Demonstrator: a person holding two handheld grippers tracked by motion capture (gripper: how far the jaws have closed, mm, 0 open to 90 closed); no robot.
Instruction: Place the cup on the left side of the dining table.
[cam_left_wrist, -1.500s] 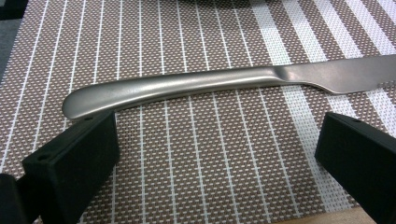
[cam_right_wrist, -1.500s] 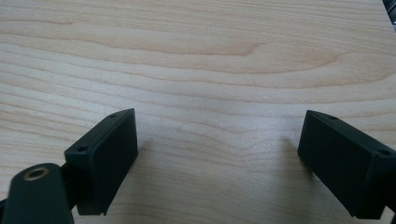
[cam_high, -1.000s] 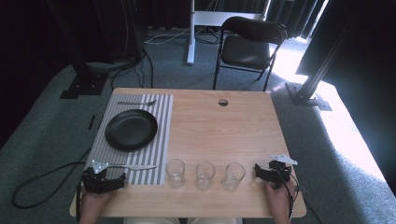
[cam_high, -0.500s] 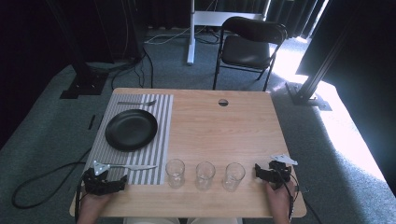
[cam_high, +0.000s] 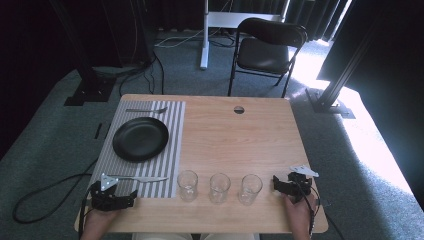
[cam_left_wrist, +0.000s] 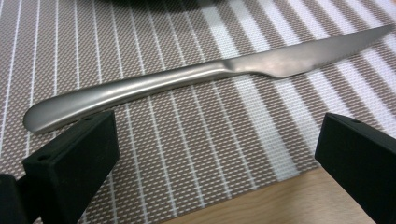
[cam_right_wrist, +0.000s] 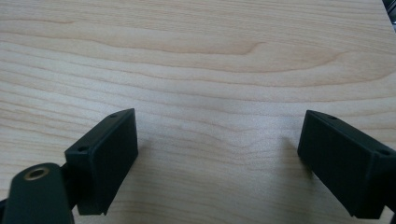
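Wooden table (cam_high: 235, 145) held a striped mat (cam_high: 167, 150), plate (cam_high: 140, 138) and three glasses (cam_high: 219, 187) in a near-edge row. We had the left gripper (cam_high: 114, 199) wide open and empty at the mat's near edge, just short of the knife (cam_left_wrist: 196, 77) lying flat there. Right gripper (cam_high: 289, 186) sat wide open, empty, beside the glasses. Risk: jaws could skid the thin knife or snag the mat.

In the left gripper view, the black plate (cam_left_wrist: 154, 3) is cut off by the top edge. At the upper left of the counter in the high view, the utensil (cam_high: 146, 110) is too small to identify.
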